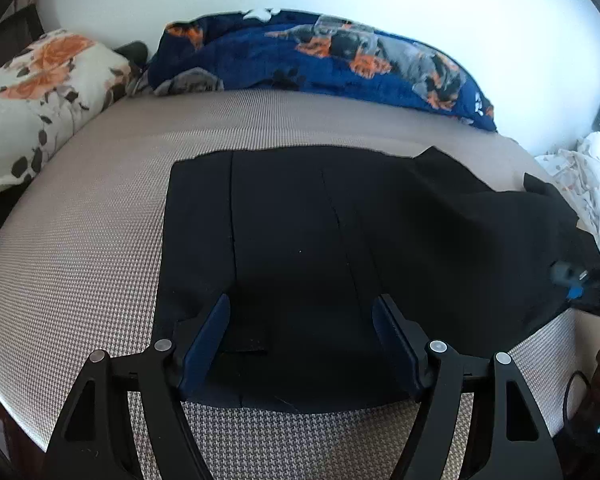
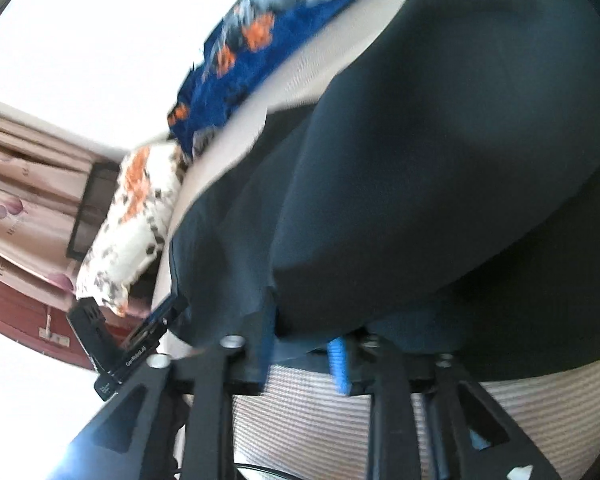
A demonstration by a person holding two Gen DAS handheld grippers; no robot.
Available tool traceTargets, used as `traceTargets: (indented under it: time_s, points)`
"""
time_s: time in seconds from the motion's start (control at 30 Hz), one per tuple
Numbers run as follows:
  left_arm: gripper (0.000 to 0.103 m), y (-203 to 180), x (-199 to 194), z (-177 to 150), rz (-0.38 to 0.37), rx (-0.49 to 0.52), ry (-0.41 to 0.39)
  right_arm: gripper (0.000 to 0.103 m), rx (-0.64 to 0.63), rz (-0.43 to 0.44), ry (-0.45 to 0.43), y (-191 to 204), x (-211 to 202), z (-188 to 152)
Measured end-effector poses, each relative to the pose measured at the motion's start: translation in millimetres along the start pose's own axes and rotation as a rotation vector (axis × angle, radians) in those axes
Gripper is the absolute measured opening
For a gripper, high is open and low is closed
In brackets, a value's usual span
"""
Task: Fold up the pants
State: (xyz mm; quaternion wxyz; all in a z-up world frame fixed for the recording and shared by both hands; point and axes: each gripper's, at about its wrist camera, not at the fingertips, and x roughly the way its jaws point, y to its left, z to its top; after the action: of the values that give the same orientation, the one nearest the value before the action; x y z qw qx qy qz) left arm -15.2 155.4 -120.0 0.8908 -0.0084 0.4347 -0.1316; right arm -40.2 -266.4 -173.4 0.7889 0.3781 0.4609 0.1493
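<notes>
The pants [image 1: 300, 248] lie flat on the bed [image 1: 80, 240], long axis running along its near edge. The left gripper [image 1: 300, 344] hovers spread apart over one end. The right gripper [image 2: 304, 354] is clamped on the opposite end, lifting it toward the left gripper.

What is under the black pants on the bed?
The black pants lie on the beige checked bed cover, which shows all around them. Anything directly beneath the cloth is covered and cannot be seen.
</notes>
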Motion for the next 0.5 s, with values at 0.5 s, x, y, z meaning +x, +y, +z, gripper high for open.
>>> traceTargets:
  time_s: [0.5]
  points:
    - [0.075, -1.3, 7.3, 3.9, 0.039, 0.023, 0.025, 0.04, 0.487, 0.109, -0.528, -220.9, -176.4, 121.0]
